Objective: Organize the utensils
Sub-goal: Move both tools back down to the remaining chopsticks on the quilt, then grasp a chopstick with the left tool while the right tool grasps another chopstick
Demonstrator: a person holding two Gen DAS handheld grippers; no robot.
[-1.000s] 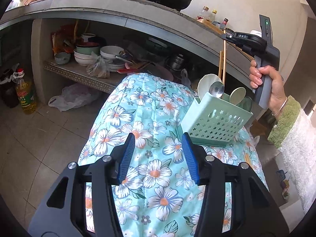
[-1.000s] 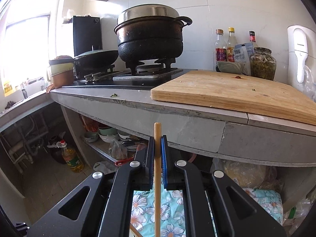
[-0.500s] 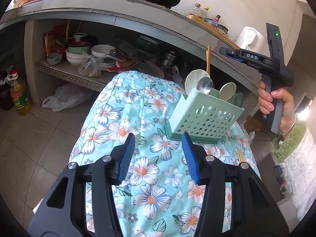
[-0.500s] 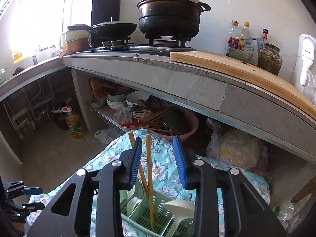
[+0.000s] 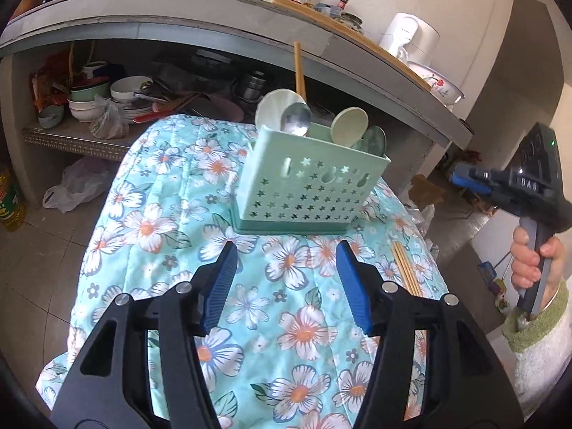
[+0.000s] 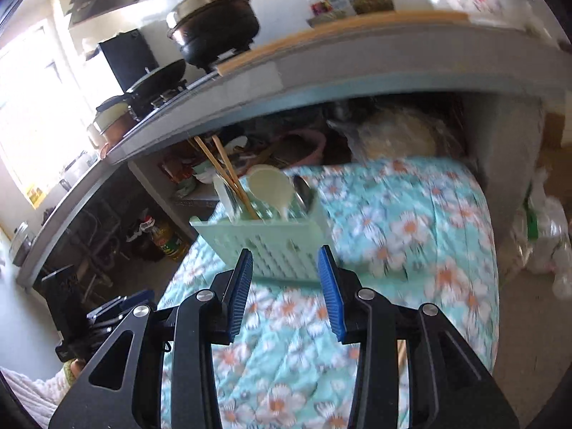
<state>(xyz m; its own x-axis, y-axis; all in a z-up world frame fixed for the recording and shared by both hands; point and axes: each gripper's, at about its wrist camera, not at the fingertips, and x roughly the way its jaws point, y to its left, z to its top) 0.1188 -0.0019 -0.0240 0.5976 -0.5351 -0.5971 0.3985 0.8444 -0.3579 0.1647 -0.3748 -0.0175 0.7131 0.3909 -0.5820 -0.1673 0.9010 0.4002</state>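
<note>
A mint-green perforated utensil caddy (image 5: pixel 307 189) stands on a floral-covered table (image 5: pixel 161 236). It holds several spoons (image 5: pixel 296 118) and wooden chopsticks (image 5: pixel 299 71). More chopsticks (image 5: pixel 405 268) lie flat on the cloth to the right of the caddy. My left gripper (image 5: pixel 286 279) is open and empty, just in front of the caddy. My right gripper (image 6: pixel 284 286) is open and empty, close to the caddy (image 6: pixel 271 243) with its chopsticks (image 6: pixel 225 175); its body and the hand holding it show at the right of the left wrist view (image 5: pixel 529 193).
A grey kitchen counter (image 5: pixel 214 28) runs behind the table, with bowls and dishes (image 5: pixel 107 93) on the shelf under it. Pots (image 6: pixel 214 35) stand on the stove. An oil bottle (image 5: pixel 9 200) and a plastic bag (image 5: pixel 75 186) are on the floor at left.
My right gripper held a chopstick upright above the caddy, then opened and left it in the caddy. It has since pulled back and down to the right. My left gripper stayed open.
</note>
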